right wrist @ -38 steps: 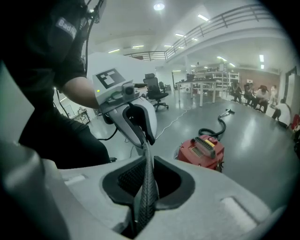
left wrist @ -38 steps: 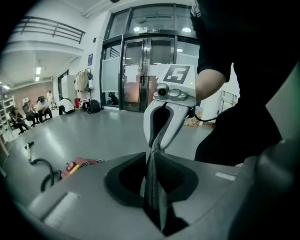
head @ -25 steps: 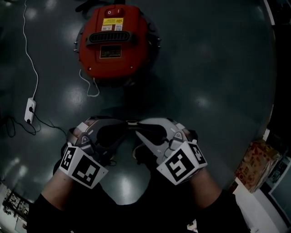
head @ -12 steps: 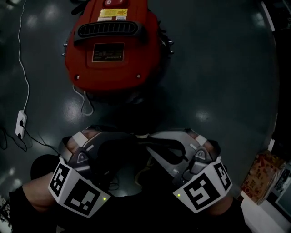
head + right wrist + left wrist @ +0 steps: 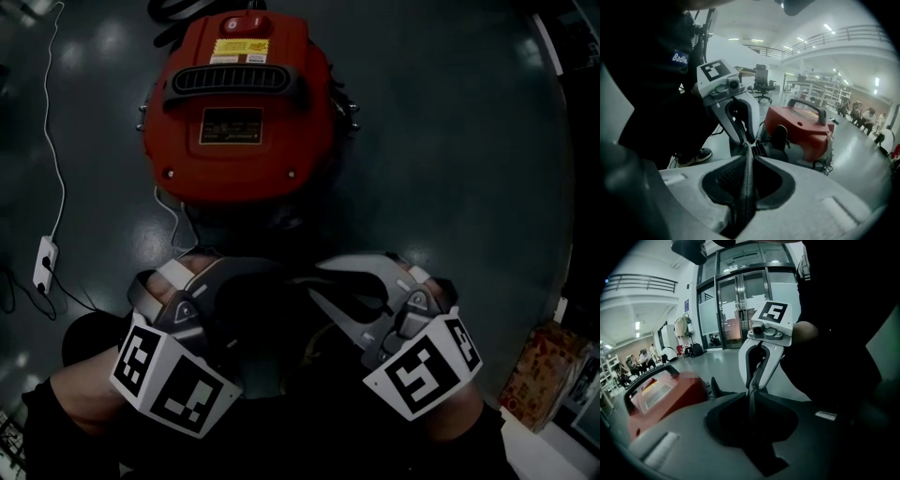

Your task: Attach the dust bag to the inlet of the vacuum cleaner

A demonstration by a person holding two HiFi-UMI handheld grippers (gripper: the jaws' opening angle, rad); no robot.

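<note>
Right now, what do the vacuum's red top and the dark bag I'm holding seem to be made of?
The vacuum's red top is probably moulded plastic, semi-gloss: a smooth shell with soft highlights. The dust bag looks like dark woven or mesh cloth, matte: fine grid texture, limp folds.

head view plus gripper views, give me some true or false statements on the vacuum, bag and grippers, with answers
1. The red vacuum cleaner stands on the floor beyond both grippers. True.
2. The left gripper is empty. False: it is shut on a dark strip of the dust bag.
3. The right gripper is shut on the dust bag. True.
4. The white power strip lies to the right of the vacuum cleaner. False: in the head view it lies to its left, with a white cord running up from it.
</note>
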